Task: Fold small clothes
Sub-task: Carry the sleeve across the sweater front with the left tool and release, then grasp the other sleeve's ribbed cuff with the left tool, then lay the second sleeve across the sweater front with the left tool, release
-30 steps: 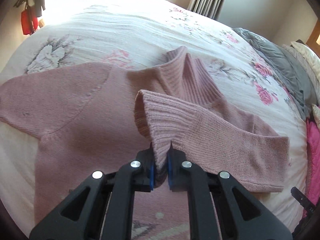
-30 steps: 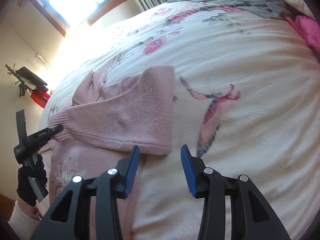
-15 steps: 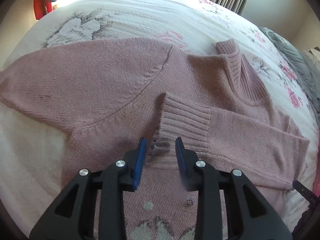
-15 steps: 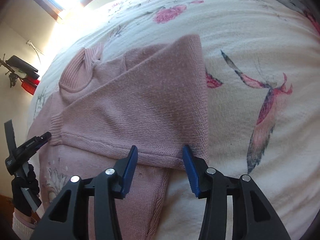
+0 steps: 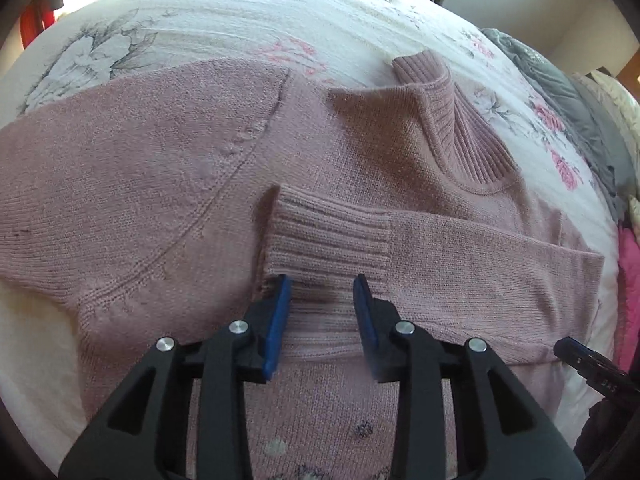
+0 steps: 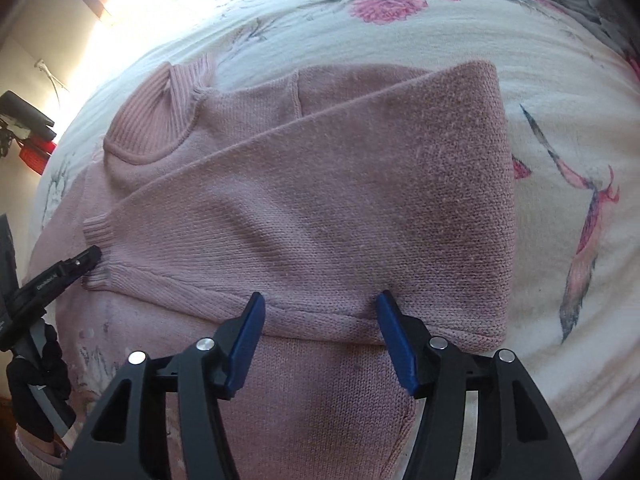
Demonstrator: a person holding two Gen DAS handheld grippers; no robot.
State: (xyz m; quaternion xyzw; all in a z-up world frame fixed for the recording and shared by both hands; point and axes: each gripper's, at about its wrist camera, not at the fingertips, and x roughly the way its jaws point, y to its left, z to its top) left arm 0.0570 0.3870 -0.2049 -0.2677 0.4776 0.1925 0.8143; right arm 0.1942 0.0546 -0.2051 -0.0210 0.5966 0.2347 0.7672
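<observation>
A pink knit sweater (image 5: pixel 168 168) lies flat on the bed, collar (image 5: pixel 456 120) toward the far side. One sleeve is folded across the chest, and its ribbed cuff (image 5: pixel 328 244) rests on the body. My left gripper (image 5: pixel 322 288) stands open just over the cuff's near edge, holding nothing. In the right wrist view the same folded sleeve (image 6: pixel 340 208) fills the middle, with its fold at the right. My right gripper (image 6: pixel 320 308) is open over the sleeve's lower edge. The left gripper's tip (image 6: pixel 86 258) shows at the cuff (image 6: pixel 98 236).
A white floral bedspread (image 6: pixel 420 20) covers the bed. Grey bedding (image 5: pixel 560 84) and something bright pink (image 5: pixel 630 288) lie at the right edge. A gloved hand (image 6: pixel 28 396) holds the left tool. Red and black items (image 6: pixel 28 136) hang on the far wall.
My left gripper was shut on the cuff a second ago; it has laid the cuff on the sweater body and opened. My right gripper has moved in over the sleeve's lower edge.
</observation>
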